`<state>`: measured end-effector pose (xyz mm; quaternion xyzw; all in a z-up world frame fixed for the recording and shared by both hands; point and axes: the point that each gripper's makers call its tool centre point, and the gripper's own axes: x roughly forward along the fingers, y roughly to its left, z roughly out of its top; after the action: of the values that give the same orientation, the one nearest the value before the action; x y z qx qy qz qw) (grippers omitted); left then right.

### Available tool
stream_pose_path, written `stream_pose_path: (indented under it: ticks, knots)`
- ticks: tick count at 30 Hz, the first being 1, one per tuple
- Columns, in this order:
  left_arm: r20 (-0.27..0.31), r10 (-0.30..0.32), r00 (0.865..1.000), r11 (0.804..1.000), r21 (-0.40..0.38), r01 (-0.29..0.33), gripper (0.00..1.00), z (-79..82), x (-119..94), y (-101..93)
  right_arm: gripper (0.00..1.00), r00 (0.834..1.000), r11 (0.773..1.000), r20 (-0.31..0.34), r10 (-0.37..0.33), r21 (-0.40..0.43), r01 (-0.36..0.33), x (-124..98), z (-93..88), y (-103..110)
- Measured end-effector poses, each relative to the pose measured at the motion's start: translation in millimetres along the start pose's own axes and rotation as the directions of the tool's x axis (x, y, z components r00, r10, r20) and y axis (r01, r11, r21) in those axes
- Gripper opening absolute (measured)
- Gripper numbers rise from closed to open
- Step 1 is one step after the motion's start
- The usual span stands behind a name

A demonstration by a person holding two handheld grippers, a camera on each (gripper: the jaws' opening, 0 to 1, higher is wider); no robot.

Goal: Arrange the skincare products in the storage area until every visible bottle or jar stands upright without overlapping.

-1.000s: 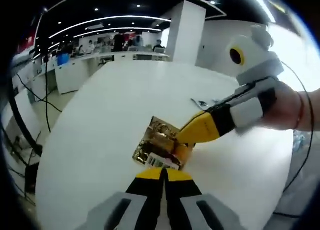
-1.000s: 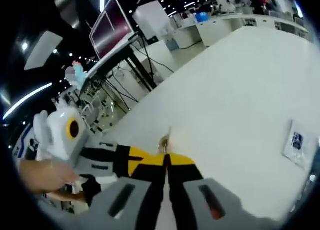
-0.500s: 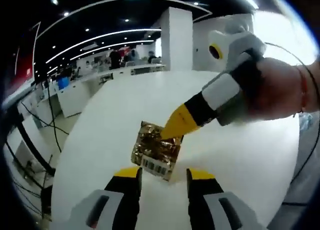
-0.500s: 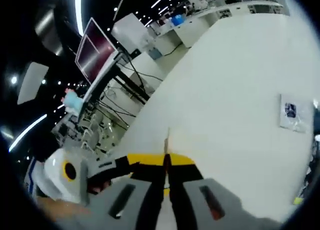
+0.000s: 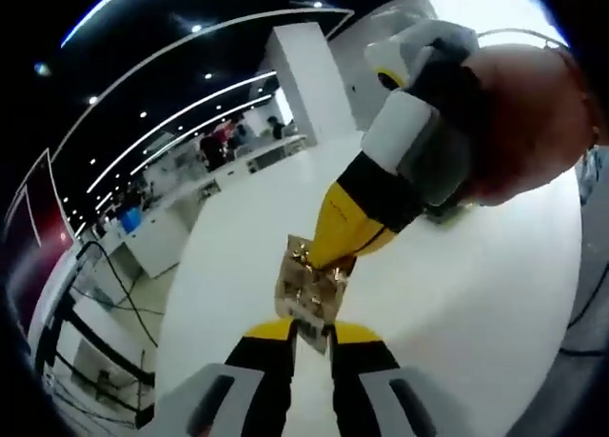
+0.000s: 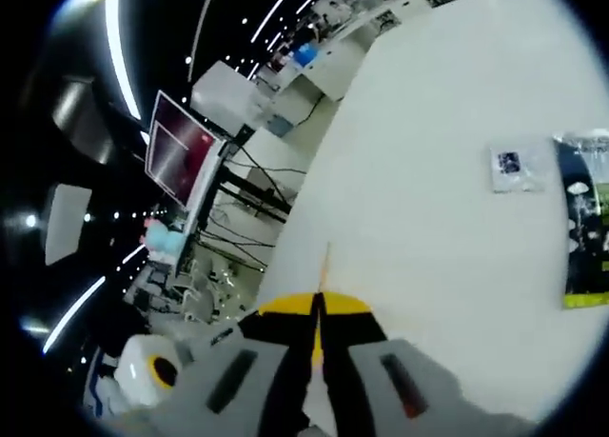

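Note:
A crinkled gold foil sachet [image 5: 309, 287] with a barcode at its lower end hangs over the white table [image 5: 476, 294]. In the left gripper view my right gripper [image 5: 329, 256] comes in from the upper right, held by a hand, and is shut on the sachet's top edge. My left gripper [image 5: 312, 334] has its yellow-tipped jaws a narrow gap apart, with the sachet's lower edge between them. In the right gripper view my right gripper [image 6: 317, 308] is shut, and a thin gold edge of the sachet [image 6: 324, 266] sticks up between its jaws.
A small white packet [image 6: 514, 166] lies flat on the white table [image 6: 428, 218]. A dark and green printed pack [image 6: 585, 228] lies at its right edge. Beyond the table's left edge stand a monitor [image 6: 181, 156], cables and work benches [image 5: 162, 237].
My left gripper's jaws opened wide, then narrowed around the sachet's lower edge. The right gripper has kept its hold and lifted the sachet more upright. Both views have tilted.

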<state>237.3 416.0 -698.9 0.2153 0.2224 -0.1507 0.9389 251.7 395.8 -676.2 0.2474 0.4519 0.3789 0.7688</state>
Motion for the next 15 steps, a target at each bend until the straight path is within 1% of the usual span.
stream_pose_path:
  ticks: [1, 2, 8, 10, 12, 13, 15]
  knots:
    - [0.001, 0.001, 1.000, 1.000, 0.000, -0.001, 0.03, 2.5, -1.6, 0.0, 0.02, 1.000, 1.000, 0.005, 0.001, 0.006, -0.001, -1.6, 1.4, 0.9]
    - [0.003, 0.003, 1.000, 1.000, 0.002, -0.003, 0.02, 5.5, -2.6, 0.7, 0.02, 1.000, 1.000, 0.007, 0.003, 0.012, -0.003, -3.6, 2.8, 2.2]
    - [0.004, -0.015, 1.000, 1.000, -0.010, 0.015, 0.01, 14.1, -8.5, 4.4, 0.02, 1.000, 1.000, 0.015, 0.025, -0.006, -0.025, -8.7, 8.0, 10.6]
    - [-0.005, -0.030, 1.000, 0.999, -0.028, 0.029, 0.01, 15.3, -10.4, 5.3, 0.02, 0.999, 0.999, 0.011, 0.036, -0.015, -0.036, -9.4, 7.9, 12.8]
    - [-0.017, -0.047, 0.999, 0.996, -0.075, 0.046, 0.01, 17.4, -13.8, 6.9, 0.04, 0.999, 0.999, 0.008, 0.047, 0.010, -0.047, -13.1, 6.7, 15.2]
    - [-0.014, -0.051, 0.999, 0.995, -0.087, 0.050, 0.01, 18.9, -15.6, 7.7, 0.04, 0.998, 0.998, 0.008, 0.058, 0.009, -0.058, -16.6, 6.1, 17.6]
    - [0.015, -0.064, 0.998, 0.992, -0.111, 0.066, 0.01, 27.5, -22.3, 8.4, 0.06, 0.992, 0.992, 0.024, 0.122, -0.043, -0.121, -27.9, 7.7, 26.4]
